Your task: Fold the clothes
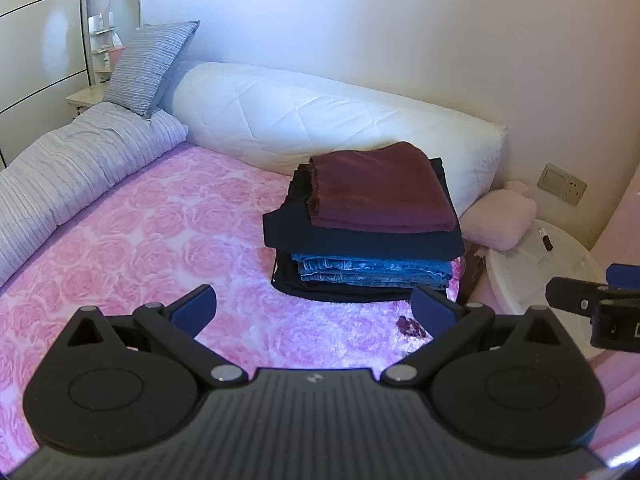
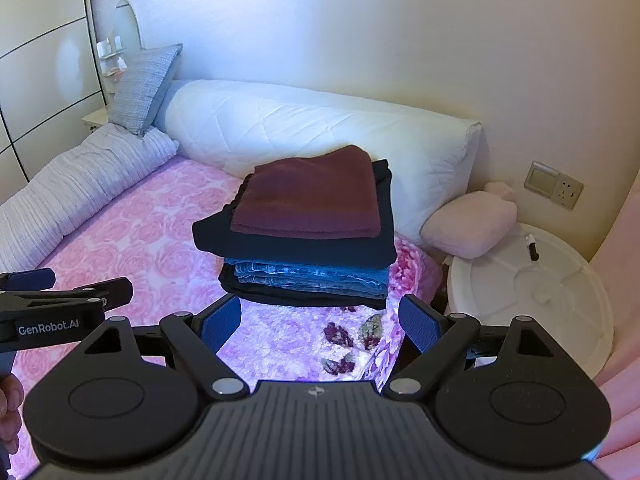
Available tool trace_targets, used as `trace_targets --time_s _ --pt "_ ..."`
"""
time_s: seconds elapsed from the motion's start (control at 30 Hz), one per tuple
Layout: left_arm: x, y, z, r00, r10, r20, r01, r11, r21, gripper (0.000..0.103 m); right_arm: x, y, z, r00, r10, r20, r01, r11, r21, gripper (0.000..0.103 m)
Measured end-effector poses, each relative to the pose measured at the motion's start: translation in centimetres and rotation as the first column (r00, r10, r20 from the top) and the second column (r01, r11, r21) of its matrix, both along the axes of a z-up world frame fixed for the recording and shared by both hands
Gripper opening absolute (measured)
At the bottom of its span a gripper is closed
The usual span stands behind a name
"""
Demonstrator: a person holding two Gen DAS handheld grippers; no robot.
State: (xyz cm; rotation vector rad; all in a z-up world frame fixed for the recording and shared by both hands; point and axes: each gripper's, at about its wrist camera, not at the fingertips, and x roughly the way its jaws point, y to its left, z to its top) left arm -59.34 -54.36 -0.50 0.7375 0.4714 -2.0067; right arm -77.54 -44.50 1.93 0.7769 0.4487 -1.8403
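A pink rose-patterned bed [image 1: 132, 216] carries a folded clothes stack [image 1: 368, 232] at about 1 o'clock, maroon piece on top, possibly jeans lower down. Left tool [image 1: 314, 312] and right tool [image 2: 320, 322] both gape wide, gripping nothing.

You had a stack with a maroon garment [image 1: 380, 192] on top, a navy one [image 1: 360, 236] under it, faded blue jeans [image 1: 372, 270] below, and a black piece [image 1: 320, 290] at the bottom. The bedspread [image 1: 140, 232] was pink with a rose pattern. Behind lay a white quilted bolster [image 1: 320, 116], a grey-striped pillow [image 1: 150, 66] and a pale striped duvet [image 1: 72, 164]; your left tool [image 1: 314, 306] was black with blue pads.
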Motion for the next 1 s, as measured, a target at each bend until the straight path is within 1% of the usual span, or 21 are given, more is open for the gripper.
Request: trace_targets --time_s 0.57,1.0 --pt "-1.8 0.2 -0.7 0.998 -0.025 0.066 0.024 1.0 0.017 0.102 -1.1 0.4 -0.9 1.0 -0.025 0.018 0.025 0.999 0.037 0.088" --pt "-2.0 0.0 -1.2 0.996 -0.035 0.077 0.032 0.999 0.033 0.102 -1.1 0.1 -1.5 0.999 -0.032 0.026 0.031 0.998 0.054 0.088"
